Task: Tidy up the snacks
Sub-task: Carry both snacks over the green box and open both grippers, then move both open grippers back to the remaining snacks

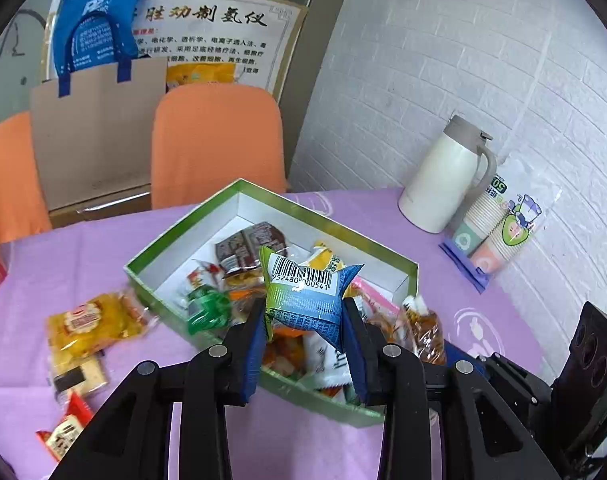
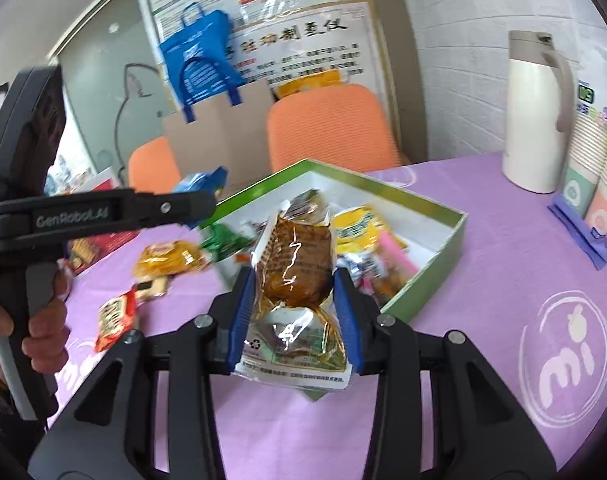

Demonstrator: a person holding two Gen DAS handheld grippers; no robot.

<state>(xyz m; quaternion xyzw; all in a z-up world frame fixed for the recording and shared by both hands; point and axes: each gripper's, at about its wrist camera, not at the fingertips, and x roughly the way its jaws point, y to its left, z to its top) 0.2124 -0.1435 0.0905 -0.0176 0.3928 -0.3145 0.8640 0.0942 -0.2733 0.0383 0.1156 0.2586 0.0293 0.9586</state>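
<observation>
I see a cream thermos jug [image 1: 443,176] standing on the purple tablecloth [image 1: 103,248] by the white brick wall [image 1: 443,60]. Just right of the jug sits a sleeve of paper cups [image 1: 499,224]. Left of the jug, behind the table, stand two orange chairs [image 1: 217,140], a cardboard sheet [image 1: 95,136] and a blue bag [image 1: 99,16].

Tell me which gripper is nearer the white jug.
Right, probably. The right gripper, holding a brown packet over the green box, is on the white jug side; the left gripper, holding a blue packet, works farther away.
</observation>
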